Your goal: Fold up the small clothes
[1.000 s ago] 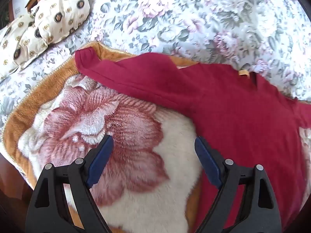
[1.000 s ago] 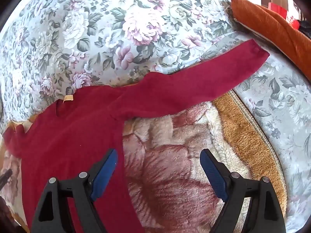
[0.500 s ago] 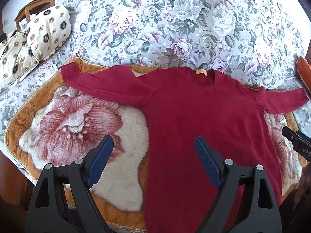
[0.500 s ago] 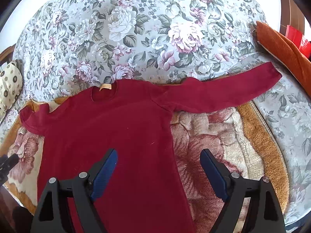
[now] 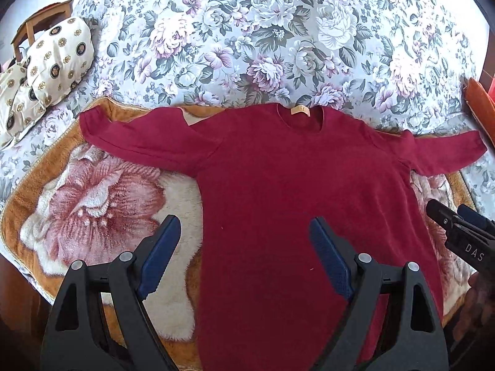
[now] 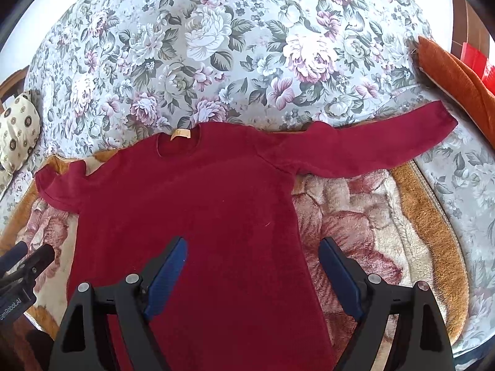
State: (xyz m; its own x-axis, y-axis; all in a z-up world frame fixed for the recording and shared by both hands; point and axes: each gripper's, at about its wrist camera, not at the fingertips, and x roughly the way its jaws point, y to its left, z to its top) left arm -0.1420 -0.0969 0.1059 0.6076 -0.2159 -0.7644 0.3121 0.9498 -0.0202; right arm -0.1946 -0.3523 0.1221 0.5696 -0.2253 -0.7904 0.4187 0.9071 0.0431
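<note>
A dark red long-sleeved top (image 5: 294, 185) lies flat, front up, with both sleeves spread out, on a plush flower blanket (image 5: 92, 204); it also shows in the right wrist view (image 6: 201, 204). A tan label (image 5: 299, 110) sits at its neck. My left gripper (image 5: 244, 256) is open and empty above the top's lower left part. My right gripper (image 6: 253, 272) is open and empty above the top's lower right edge. Each gripper shows at the side of the other's view: the right one (image 5: 458, 225), the left one (image 6: 21, 262).
The blanket lies on a bed with a grey floral cover (image 5: 263, 40). Cream patterned pillows (image 5: 46, 65) lie at the far left. An orange cushion (image 6: 454, 80) lies at the far right. A wooden chair (image 5: 34, 27) stands behind the pillows.
Both grippers have pulled back and up from the sleeves toward the top's hem, so the whole top is now in view. Both stayed open and empty. The top has not moved.
</note>
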